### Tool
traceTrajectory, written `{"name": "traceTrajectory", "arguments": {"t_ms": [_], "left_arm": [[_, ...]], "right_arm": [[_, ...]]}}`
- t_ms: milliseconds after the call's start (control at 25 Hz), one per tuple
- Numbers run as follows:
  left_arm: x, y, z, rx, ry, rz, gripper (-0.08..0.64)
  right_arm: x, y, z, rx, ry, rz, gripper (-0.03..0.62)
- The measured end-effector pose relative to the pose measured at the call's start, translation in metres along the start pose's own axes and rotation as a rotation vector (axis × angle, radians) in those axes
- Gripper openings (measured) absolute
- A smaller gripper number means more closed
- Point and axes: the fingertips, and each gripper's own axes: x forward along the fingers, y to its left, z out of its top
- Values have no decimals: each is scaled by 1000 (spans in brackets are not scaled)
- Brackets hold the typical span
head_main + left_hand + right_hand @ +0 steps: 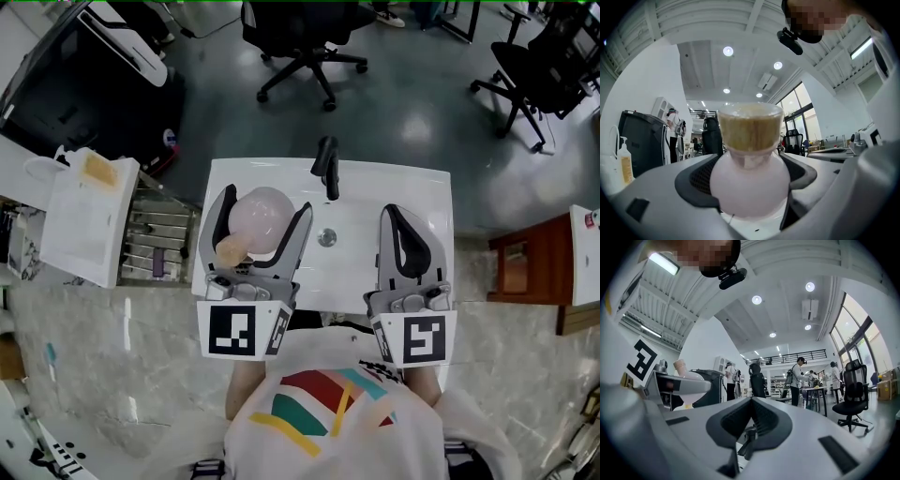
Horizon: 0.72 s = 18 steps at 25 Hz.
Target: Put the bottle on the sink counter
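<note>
A pale pink round bottle [265,214] with a tan cap [232,249] lies between the jaws of my left gripper [264,202], which is shut on its belly, cap pointing back toward me. It hangs over the left part of the white sink counter [417,187]. In the left gripper view the bottle [750,185] fills the gap between the dark pads [693,180]. My right gripper [391,214] is shut and empty over the sink's right side; its pads [761,420] meet in the right gripper view, where the bottle [689,376] shows at the left.
A black faucet [327,165] stands at the sink's back edge, and a drain [326,237] sits in the basin. A dish rack [155,234] and a white bag [86,217] are at the left. A wooden stool [527,267] is at the right, and office chairs [302,37] stand beyond.
</note>
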Motion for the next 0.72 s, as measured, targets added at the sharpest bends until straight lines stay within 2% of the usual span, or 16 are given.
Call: {"name": "traceTrajectory", "arguments": {"t_ms": [200, 720], "left_arm": [[0, 10, 2, 35, 6, 8, 396], [7, 42, 1, 23, 20, 13, 396]], "right_arm": [[12, 10, 3, -19, 7, 3, 12], [32, 26, 5, -22, 3, -11, 12]]}}
